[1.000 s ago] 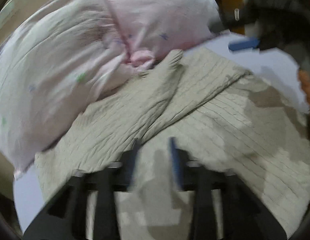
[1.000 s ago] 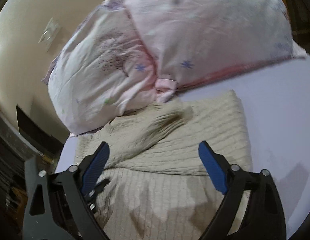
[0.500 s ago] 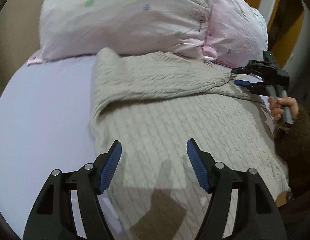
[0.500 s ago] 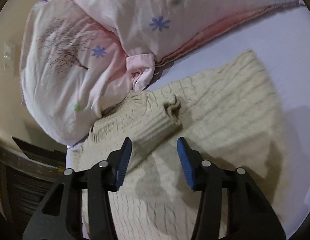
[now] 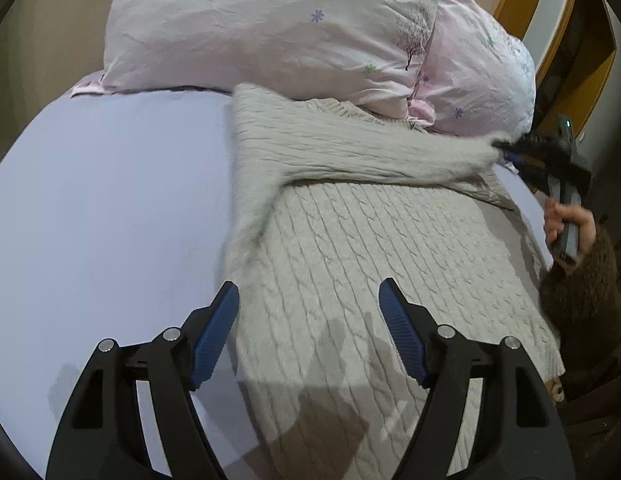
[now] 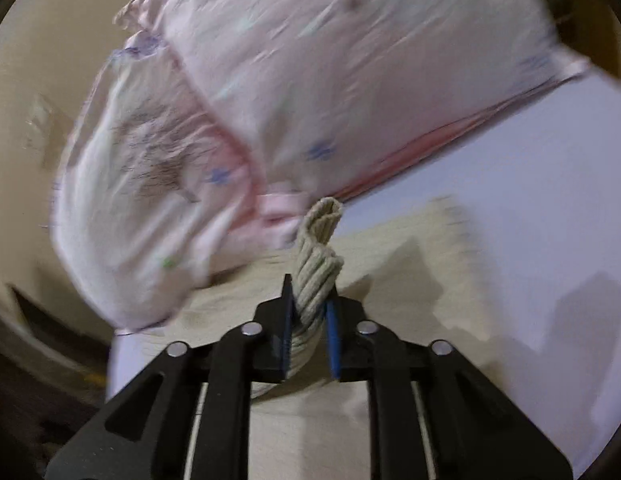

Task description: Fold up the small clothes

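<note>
A beige cable-knit sweater (image 5: 374, 248) lies flat on the lilac bed sheet (image 5: 102, 208), one sleeve folded across its chest. My left gripper (image 5: 308, 304) is open and empty, hovering over the sweater's lower left edge. My right gripper (image 6: 308, 300) is shut on the sleeve cuff (image 6: 320, 248), whose ribbed end sticks up between the blue pads. In the left wrist view the right gripper (image 5: 510, 154) holds that sleeve end (image 5: 462, 160) at the sweater's right side, lifted slightly. The sweater's body (image 6: 390, 264) lies blurred beneath it.
Two pink flower-print pillows (image 5: 278, 28) (image 6: 310, 80) lie at the head of the bed, touching the sweater's collar. A beige wall (image 6: 34, 80) stands behind. A hand in a brown sleeve (image 5: 578, 276) holds the right gripper. A wooden frame (image 5: 558, 36) stands at the right.
My right gripper has closed on the sleeve cuff and lifted it, pulling the sleeve to the right. My left gripper stays open and has shifted slightly.
</note>
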